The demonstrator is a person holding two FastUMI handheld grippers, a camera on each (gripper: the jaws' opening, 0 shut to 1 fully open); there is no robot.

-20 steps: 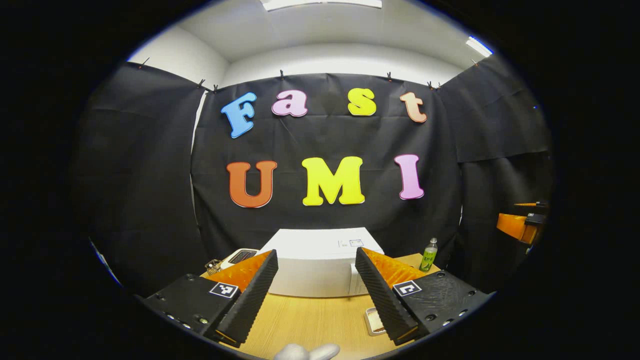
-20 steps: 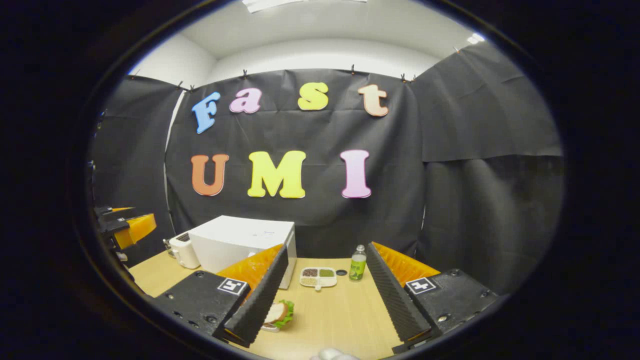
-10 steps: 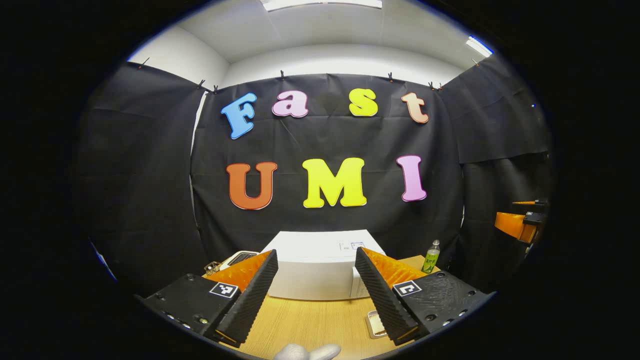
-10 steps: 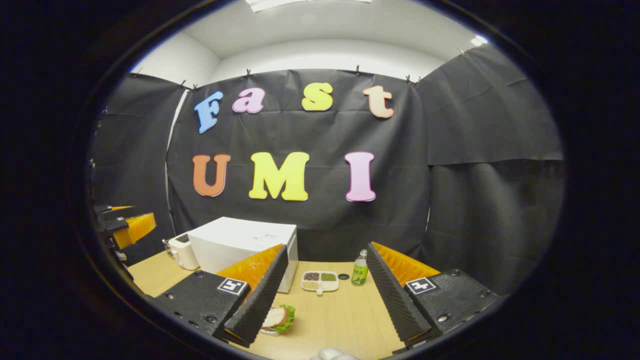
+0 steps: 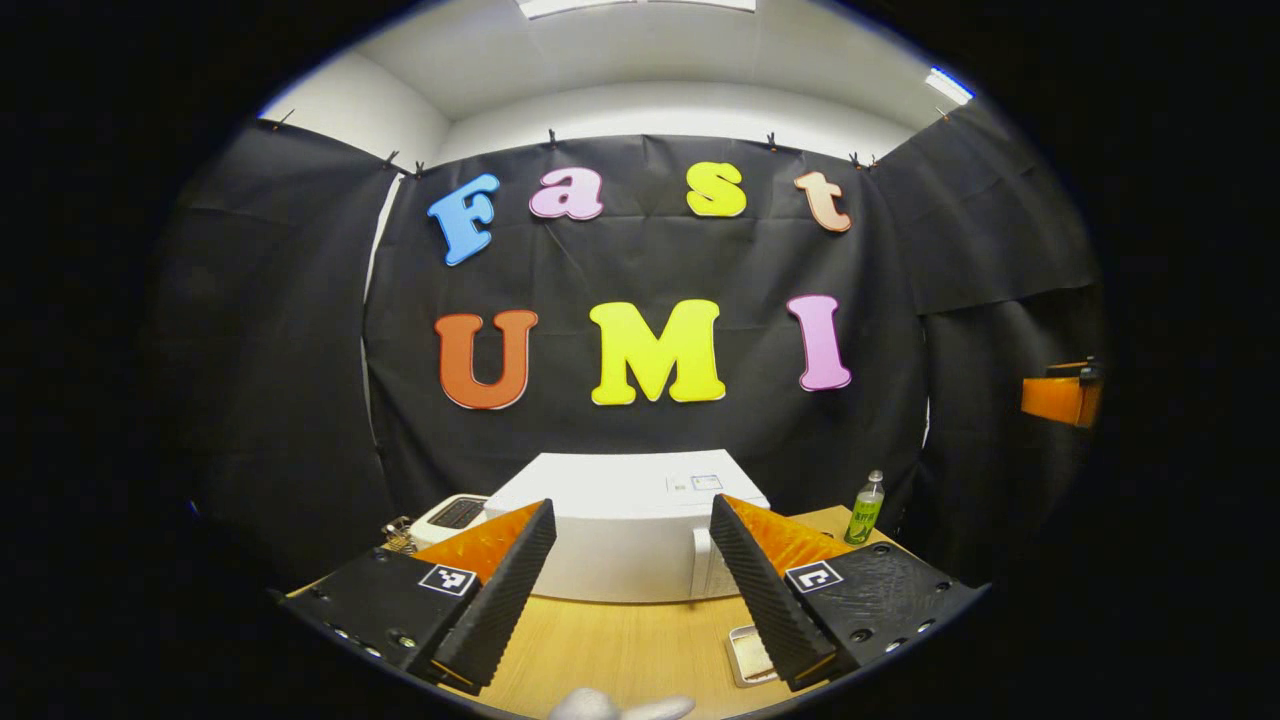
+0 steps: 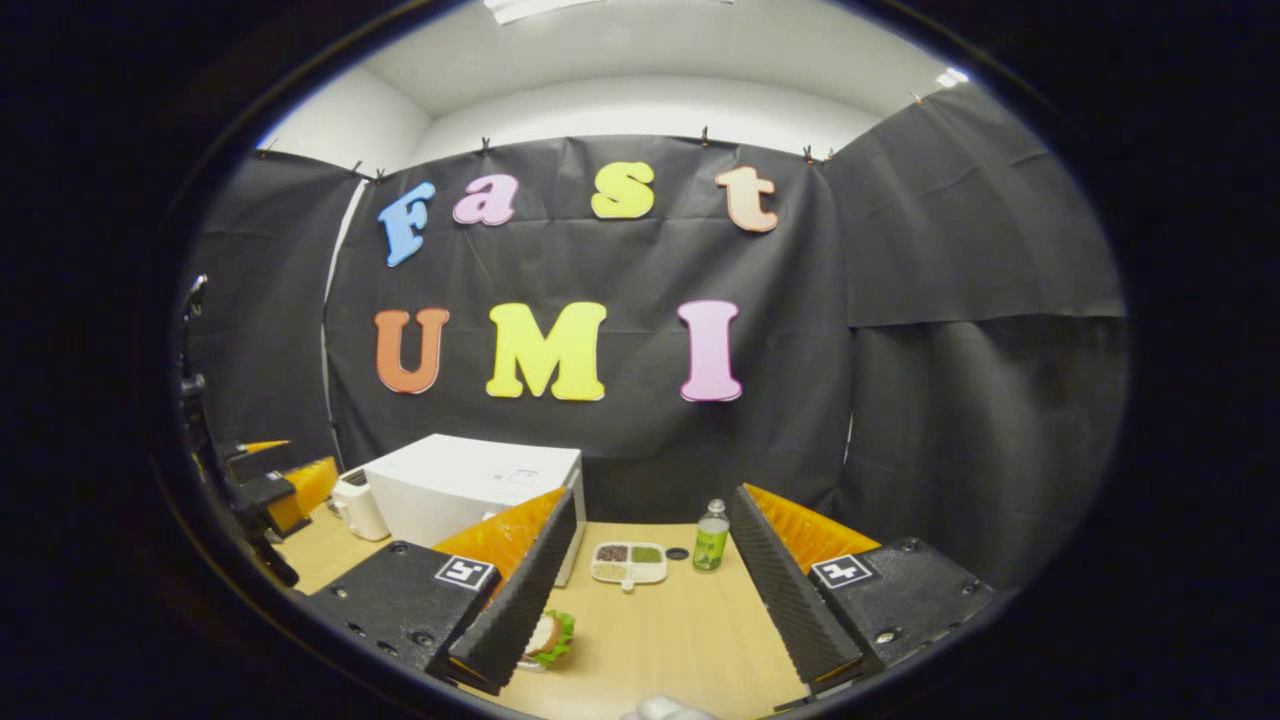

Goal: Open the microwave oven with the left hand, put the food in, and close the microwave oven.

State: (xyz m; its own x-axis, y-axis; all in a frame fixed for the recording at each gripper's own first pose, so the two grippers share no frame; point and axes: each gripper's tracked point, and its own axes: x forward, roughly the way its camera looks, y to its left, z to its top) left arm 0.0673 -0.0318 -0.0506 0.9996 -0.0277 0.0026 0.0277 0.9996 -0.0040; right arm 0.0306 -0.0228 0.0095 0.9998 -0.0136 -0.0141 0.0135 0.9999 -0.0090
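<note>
The left tool (image 5: 632,540) hangs released above the table (image 5: 620,650), facing the closed white microwave (image 5: 620,530) at the table's back. The right tool (image 6: 650,540) is released too, with the sandwich (image 6: 548,636) lying just beside its left finger.

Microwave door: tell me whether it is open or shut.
Shut. The microwave shows a flat closed front facing the left gripper, whose jaws stand open short of it.

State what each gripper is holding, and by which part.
Nothing. The left gripper and right gripper both have open jaws with nothing between them.
</note>
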